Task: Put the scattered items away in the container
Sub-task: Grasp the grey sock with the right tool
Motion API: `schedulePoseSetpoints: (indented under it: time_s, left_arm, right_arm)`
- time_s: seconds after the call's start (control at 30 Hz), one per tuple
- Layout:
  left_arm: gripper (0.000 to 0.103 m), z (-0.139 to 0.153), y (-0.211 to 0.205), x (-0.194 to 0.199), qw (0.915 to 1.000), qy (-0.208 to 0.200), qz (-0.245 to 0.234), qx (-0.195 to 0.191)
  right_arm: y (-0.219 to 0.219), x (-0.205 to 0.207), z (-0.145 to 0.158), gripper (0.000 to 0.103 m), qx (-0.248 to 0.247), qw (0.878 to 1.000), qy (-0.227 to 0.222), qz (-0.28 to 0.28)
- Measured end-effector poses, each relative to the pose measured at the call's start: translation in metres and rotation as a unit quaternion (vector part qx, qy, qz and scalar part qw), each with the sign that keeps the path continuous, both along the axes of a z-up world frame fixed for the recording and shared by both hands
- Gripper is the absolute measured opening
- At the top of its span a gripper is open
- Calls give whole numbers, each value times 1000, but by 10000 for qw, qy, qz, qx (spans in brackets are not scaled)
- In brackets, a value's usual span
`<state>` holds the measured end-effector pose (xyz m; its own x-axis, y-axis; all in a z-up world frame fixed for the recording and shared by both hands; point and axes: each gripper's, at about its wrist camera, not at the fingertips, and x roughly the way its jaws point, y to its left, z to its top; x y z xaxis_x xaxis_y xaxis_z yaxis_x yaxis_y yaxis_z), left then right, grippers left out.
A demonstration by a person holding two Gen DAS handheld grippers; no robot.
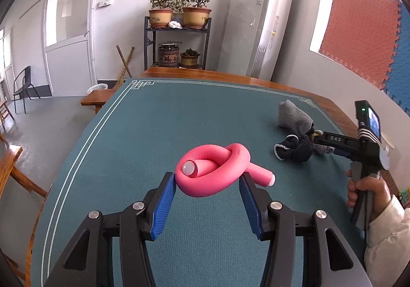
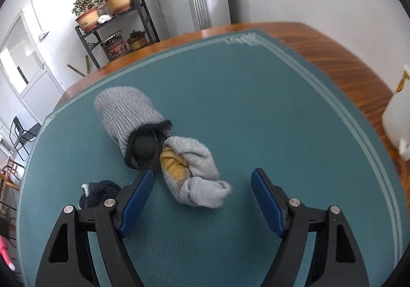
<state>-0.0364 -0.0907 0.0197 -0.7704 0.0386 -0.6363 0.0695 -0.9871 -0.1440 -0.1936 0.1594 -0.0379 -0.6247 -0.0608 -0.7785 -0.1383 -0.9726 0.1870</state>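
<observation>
Left gripper [image 1: 207,182]: jaws are spread wide; nothing is clamped. The ribbed blue pads [image 1: 164,206] are set on black angular arms, and the tips are seen at either side of the pink foam tube.

Pink foam tube [image 1: 214,169]: a smooth, matte, soft-looking cylinder, knotted into one loose loop. Each end is closed by a pale rounded cap. It lies on the mat between the left fingertips; whether the pads touch it cannot be told.

Right gripper [image 2: 202,182]: jaws are held wide apart, with nothing gripped. The same ribbed blue pads [image 2: 135,202] are fitted. In the left wrist view it is seen held in the right hand [image 1: 364,192], its tip among the socks.

Light grey sock bundle [image 2: 197,171]: fuzzy knit, rolled into a lump with a mustard-yellow fold showing inside. It lies between the right fingers, nearer the left one, untouched as far as is shown.

Ribbed grey sock [image 2: 125,112]: fine ribbed knit, tube-shaped, with a black knit piece bulging from its mouth. It touches the light grey bundle.

Dark navy sock [image 2: 100,192]: coarse knit with a pale trim, bunched, partly hidden behind the left finger of the right gripper.

Mat [image 2: 256,107]: teal woven surface with pale border lines, laid over a glossy wooden table [image 2: 340,61].

White container [image 2: 397,120]: smooth plastic, at the right edge of the table, cut off by the frame.
</observation>
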Motion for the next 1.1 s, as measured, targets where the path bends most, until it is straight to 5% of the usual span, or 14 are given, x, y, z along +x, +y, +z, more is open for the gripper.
schedulePoseSetpoints:
  time_s: [0.07,0.13,0.2,0.6,1.1]
  left_arm:
    - [53,-2,2,-1,10000,-26,-13,-17]
    - [53,-4,3,-2,10000,-56,-36,-31]
    - [53,-6,4,-3,9999,-84,-59,-45]
    - [53,2,11,6,9998,46,-209,-24]
    - [53,25,35,34,9970,449,-632,-31]
  right_arm:
    - [-9,0,-4,74,338,9994,14,35]
    - [-22,0,-6,48,885,9960,-22,138]
    - [-30,4,-7,44,1087,9938,4,214]
    - [-12,58,30,42,536,9974,486,-26]
    - [22,183,77,43,359,9919,1153,-400]
